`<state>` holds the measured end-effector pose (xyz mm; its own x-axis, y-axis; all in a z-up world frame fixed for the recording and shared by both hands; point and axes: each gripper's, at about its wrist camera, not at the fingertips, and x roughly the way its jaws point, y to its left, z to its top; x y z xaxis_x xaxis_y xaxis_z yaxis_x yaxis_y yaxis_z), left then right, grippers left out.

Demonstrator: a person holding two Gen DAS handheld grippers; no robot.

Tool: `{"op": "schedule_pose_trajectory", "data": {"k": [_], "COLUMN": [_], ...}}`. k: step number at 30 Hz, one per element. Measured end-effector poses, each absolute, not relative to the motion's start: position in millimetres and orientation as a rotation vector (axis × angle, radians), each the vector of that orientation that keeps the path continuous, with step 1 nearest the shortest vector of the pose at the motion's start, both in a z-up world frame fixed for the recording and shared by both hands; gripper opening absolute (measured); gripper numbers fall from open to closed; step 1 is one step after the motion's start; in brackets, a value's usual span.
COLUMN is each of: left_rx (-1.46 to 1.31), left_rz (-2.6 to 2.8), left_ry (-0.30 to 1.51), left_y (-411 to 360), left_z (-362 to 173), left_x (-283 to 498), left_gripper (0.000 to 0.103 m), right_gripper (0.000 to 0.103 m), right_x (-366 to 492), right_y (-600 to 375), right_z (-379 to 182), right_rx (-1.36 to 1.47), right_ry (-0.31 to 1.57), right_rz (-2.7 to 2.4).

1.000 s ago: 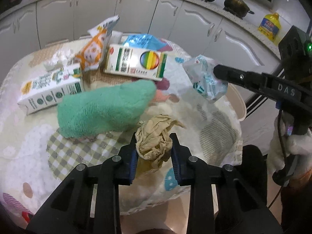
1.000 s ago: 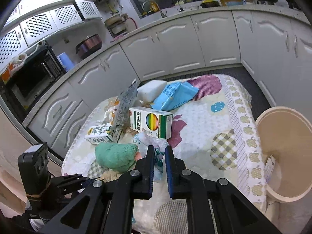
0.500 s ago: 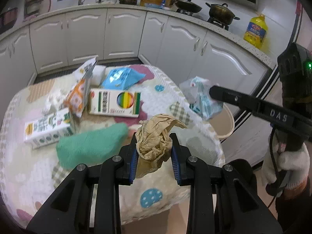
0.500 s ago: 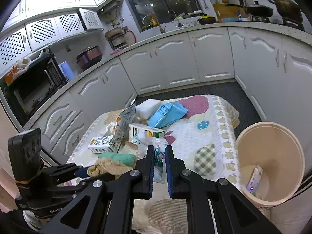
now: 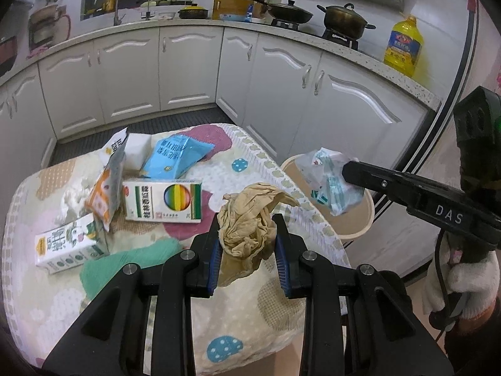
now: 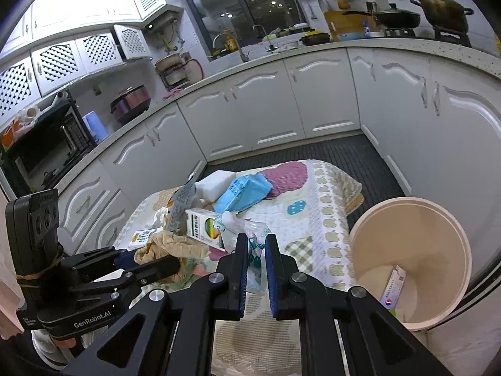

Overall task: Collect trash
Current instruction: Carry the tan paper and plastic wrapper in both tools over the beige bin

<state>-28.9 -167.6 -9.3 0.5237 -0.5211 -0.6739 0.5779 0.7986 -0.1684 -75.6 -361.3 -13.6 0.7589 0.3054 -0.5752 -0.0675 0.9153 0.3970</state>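
My left gripper (image 5: 247, 228) is shut on a crumpled tan paper wad (image 5: 250, 219), held in the air above the table's right side; the wad also shows in the right wrist view (image 6: 169, 246). My right gripper (image 6: 256, 244) is shut on a clear plastic bag with teal print (image 6: 247, 235), which hangs over the beige bin's near rim in the left wrist view (image 5: 332, 181). The beige round bin (image 6: 438, 228) stands on the floor right of the table, with a small wrapper (image 6: 393, 288) inside.
On the patterned tablecloth (image 5: 250, 169) lie a rainbow-print box (image 5: 162, 200), a blue packet (image 5: 175, 156), an orange-white pouch (image 5: 106, 181), a milk carton (image 5: 69, 244), a green cloth (image 5: 131, 257) and a white sponge (image 6: 216, 181). White cabinets surround the table.
Both grippers have risen and drawn back from the table with their loads. The right gripper's bag now hangs over the bin's rim. The bin has come into the left wrist view.
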Motion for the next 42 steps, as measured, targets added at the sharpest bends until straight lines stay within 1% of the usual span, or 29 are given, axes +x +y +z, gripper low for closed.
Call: {"op": "schedule_pose_trajectory", "data": {"k": [18, 28, 42], "left_rx": [0.113, 0.121, 0.131], "left_rz": [-0.705, -0.768, -0.878], "left_ry": [0.787, 0.812, 0.910], "left_y": [-218, -256, -326], "left_z": [-16, -23, -52], "left_x": [-15, -5, 14], "left_gripper": [0.027, 0.027, 0.027], "right_gripper": [0.010, 0.010, 0.010], "right_x": [-82, -85, -87], "right_y": [-399, -432, -488], "right_z": [-24, -41, -79], "right_rx": [0.391, 0.418, 0.475], "right_ry": [0.695, 0.716, 0.776], "right_rz": [0.127, 0.054, -0.086]}}
